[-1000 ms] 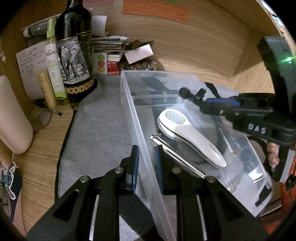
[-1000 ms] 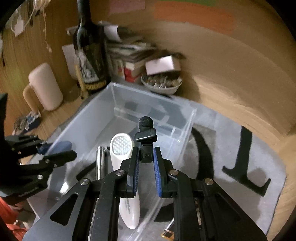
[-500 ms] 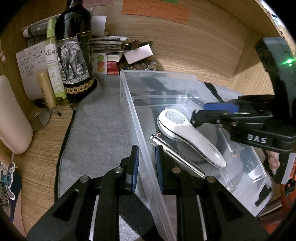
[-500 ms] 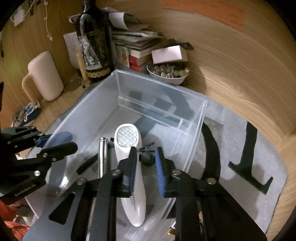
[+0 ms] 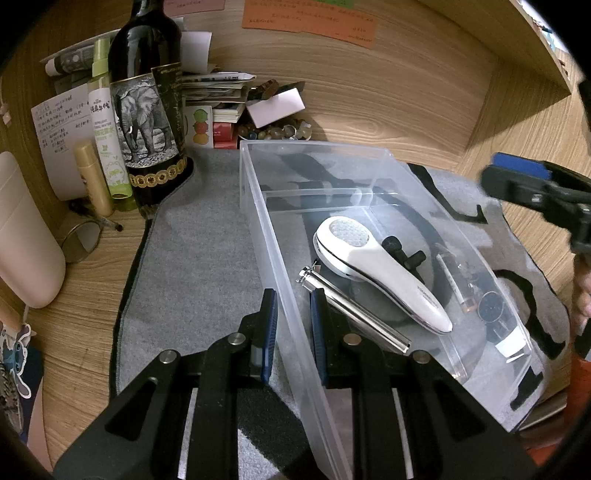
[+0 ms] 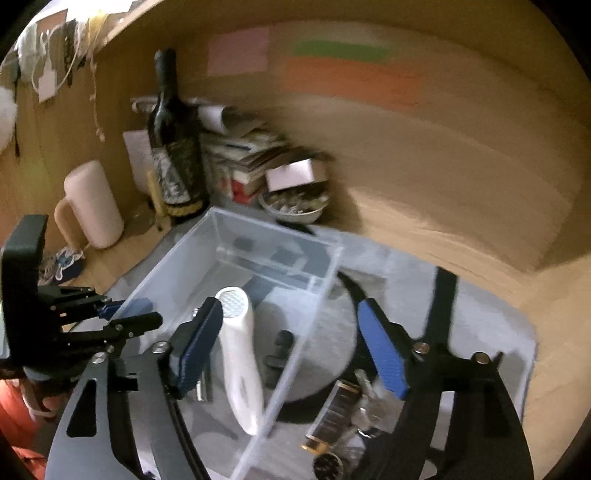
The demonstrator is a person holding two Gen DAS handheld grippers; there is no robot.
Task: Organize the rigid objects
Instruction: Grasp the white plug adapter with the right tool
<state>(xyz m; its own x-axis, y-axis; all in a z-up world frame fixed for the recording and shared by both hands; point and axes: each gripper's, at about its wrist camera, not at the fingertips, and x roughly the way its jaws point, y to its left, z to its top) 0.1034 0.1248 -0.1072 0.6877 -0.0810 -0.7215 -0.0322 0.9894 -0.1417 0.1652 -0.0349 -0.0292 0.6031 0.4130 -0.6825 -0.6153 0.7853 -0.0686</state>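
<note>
We work in a wooden desk nook, its back wall [image 5: 406, 92] hung with an orange note [image 5: 310, 18] and its top covered by a grey felt mat [image 5: 199, 258] with black markings. At the back left a dark wine bottle [image 5: 147, 122] with an elephant label stands beside a green spray bottle [image 5: 109, 147], a stack of books [image 5: 218, 96] and a small bowl of stones [image 6: 293, 205]; a pale pink mug [image 6: 90, 203] sits further left.

On the mat lies our clear plastic bin [image 5: 258, 206], with a low divider across its far end. Inside its large compartment a white handheld device [image 5: 376, 269] lies diagonally, its round mesh head toward the back. A silver metal tube [image 5: 354, 310] rests just beside it on the near side, and a small black clip-on microphone [image 5: 402, 251] lies on the bin floor on the far side, close against the device. A wristwatch [image 5: 487, 306] with a dark face lies to the right, seen through the clear wall.

Our left gripper [image 5: 291, 325] has its jaws drawn together on the bin's near side wall, one blue pad on each face. Our right gripper [image 6: 290, 354] hovers above the bin, its view blurred; its jaws are opening, wide apart, with nothing pressed between them, the microphone lying free below.
</note>
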